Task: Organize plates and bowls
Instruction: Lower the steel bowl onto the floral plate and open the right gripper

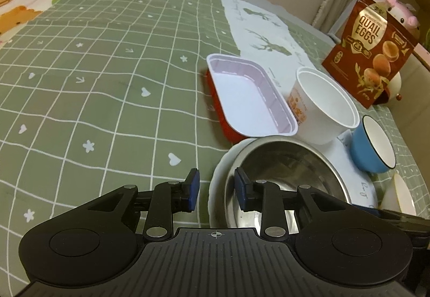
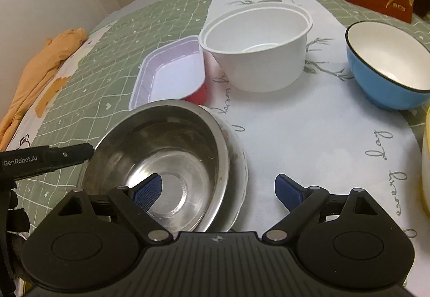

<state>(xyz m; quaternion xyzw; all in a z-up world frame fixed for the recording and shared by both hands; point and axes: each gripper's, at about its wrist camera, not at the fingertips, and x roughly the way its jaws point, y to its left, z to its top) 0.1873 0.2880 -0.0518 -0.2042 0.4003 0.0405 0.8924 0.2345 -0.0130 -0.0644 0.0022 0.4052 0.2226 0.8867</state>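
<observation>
Left gripper: its 2 blue pads stand apart, straddling the near rim of the steel bowl. One pad sits outside the rim over the green checked cloth; the other sits inside the bowl. A visible gap remains on each side of the rim, so the jaws are released and press on nothing.

Right gripper: jaws spread wide, gripping nothing. Its left pad hangs over the inside of the steel bowl; its right pad is outside the bowl, over the white runner. The bowl's right rim lies between the 2 fingers, untouched.

The steel bowl rests nested in a white plate, whose edge shows beneath it in both views.

Beyond the left fingers, just past the steel bowl, lies a white rectangular tray seated in a red tray. To its right stand 2 nested white tubs, then a blue bowl with a white interior. A quail-egg packet stands upright farther back.

Beyond the right fingers, the tubs are straight ahead and the blue bowl is to the right, well apart from the steel bowl.

Whether the left gripper's tip touches the bowl's left rim in the right wrist view cannot be told.
</observation>
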